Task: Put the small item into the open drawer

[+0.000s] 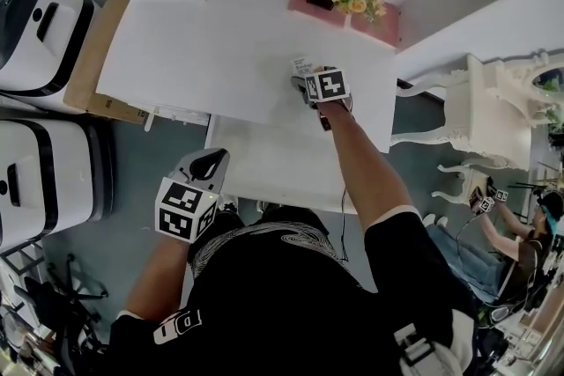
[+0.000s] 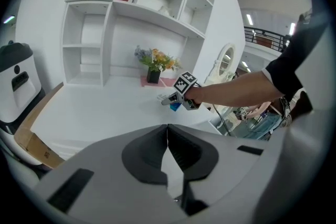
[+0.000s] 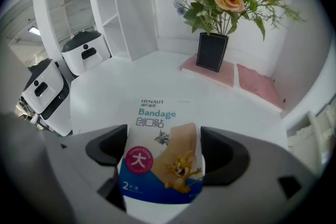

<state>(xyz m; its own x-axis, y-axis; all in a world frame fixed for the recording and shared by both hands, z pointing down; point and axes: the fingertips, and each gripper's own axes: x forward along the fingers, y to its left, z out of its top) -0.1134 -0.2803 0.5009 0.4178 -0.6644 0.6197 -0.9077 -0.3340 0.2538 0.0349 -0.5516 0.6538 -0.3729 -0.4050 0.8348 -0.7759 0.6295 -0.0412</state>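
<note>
Currently the right gripper (image 1: 306,84) is clenched on the bandage packet (image 3: 160,160), its jaws pressed against the packet's two side edges. It is out over the white bench (image 1: 211,48), near a black vase of flowers (image 3: 212,50). Nearer the person, the open drawer (image 1: 264,165) juts out below the bench's front edge, and the left gripper (image 2: 167,131) hangs at the drawer's left side with its jaws closed on nothing.
</note>
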